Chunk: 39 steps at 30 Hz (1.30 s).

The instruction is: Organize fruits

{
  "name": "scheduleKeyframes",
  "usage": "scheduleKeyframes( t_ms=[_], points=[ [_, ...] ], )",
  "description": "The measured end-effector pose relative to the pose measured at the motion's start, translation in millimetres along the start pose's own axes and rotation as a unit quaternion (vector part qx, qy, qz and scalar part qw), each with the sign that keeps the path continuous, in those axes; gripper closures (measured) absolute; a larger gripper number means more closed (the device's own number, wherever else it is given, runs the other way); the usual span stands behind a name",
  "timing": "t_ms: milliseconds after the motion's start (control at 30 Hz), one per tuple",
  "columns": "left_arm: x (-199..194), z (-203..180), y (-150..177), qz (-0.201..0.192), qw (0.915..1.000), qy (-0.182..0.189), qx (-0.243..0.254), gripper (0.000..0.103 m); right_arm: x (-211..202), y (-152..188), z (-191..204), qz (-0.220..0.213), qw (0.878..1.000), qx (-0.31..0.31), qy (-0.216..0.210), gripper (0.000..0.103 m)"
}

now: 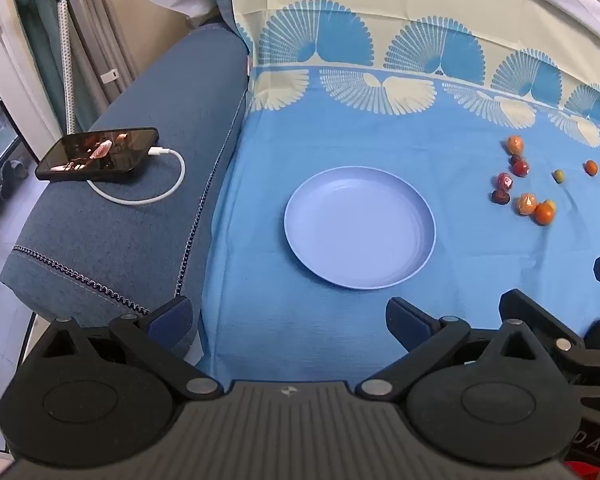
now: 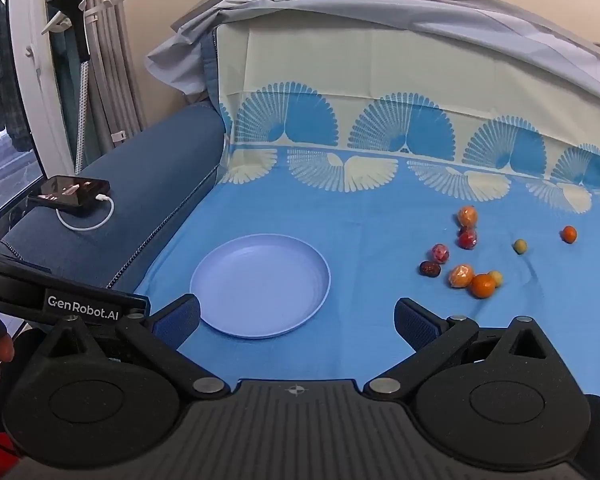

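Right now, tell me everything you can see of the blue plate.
The plate is round, pale lavender-blue, smooth and matte, plastic by its look, with a shallow raised rim and a flat well. It holds nothing. It lies flat, right side up, on the blue patterned cloth, and only the cloth touches it. The fruits lie scattered to its right, apart from it. Both tongs are open and short of it.

At the left of the frame we see a black phone (image 1: 98,155) on the blue sofa arm (image 1: 140,208), its white charging cable (image 1: 156,188) looped beside it; grey curtains (image 2: 112,60) hang upper left.
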<state>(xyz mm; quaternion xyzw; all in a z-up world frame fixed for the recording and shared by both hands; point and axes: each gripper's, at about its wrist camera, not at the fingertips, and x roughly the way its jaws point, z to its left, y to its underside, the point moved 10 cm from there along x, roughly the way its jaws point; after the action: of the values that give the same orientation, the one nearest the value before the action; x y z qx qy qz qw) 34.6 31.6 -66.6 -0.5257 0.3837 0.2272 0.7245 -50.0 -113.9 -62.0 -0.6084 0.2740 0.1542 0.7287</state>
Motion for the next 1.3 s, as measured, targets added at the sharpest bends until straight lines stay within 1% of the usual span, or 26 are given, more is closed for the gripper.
scheduleKeyframes(
  t_ms=[333,367,500,700,867,1067,1300],
  points=[
    [3.6,-1.6,0.2,0.006,1.0000,-0.001,0.004,0.000,2.1,1.3,-2.8,0.002,1.000,0.008,0.007,0.000],
    [3.7,-2.0,0.5,0.006,1.0000,-0.002,0.004,0.000,5.2,-2.8,-1.3,-0.003,1.000,0.002,0.003,0.000],
    [3.5,-1.9,1.2,0.006,1.0000,-0.002,0.005,0.000,7.9,0.6,-3.5,-0.002,1.000,0.003,0.004,0.000],
    [3.5,-1.9,2.3,0.005,1.0000,-0.002,0.006,0.000,2.2,2.0,-2.8,0.007,1.000,0.003,0.011,0.000],
    [3.5,-1.9,2.4,0.005,1.0000,-0.002,0.006,0.000,2.6,0.4,-1.8,0.000,1.000,0.010,0.004,0.000],
    [3.8,-1.2,3.2,0.006,1.0000,-0.002,0.007,0.000,2.8,2.5,-0.9,0.004,1.000,0.005,0.008,0.000],
    [5.9,-3.2,3.6,0.011,0.9998,-0.008,0.012,0.000,6.8,3.7,-1.9,0.004,1.000,0.016,0.002,0.000]
  ],
)
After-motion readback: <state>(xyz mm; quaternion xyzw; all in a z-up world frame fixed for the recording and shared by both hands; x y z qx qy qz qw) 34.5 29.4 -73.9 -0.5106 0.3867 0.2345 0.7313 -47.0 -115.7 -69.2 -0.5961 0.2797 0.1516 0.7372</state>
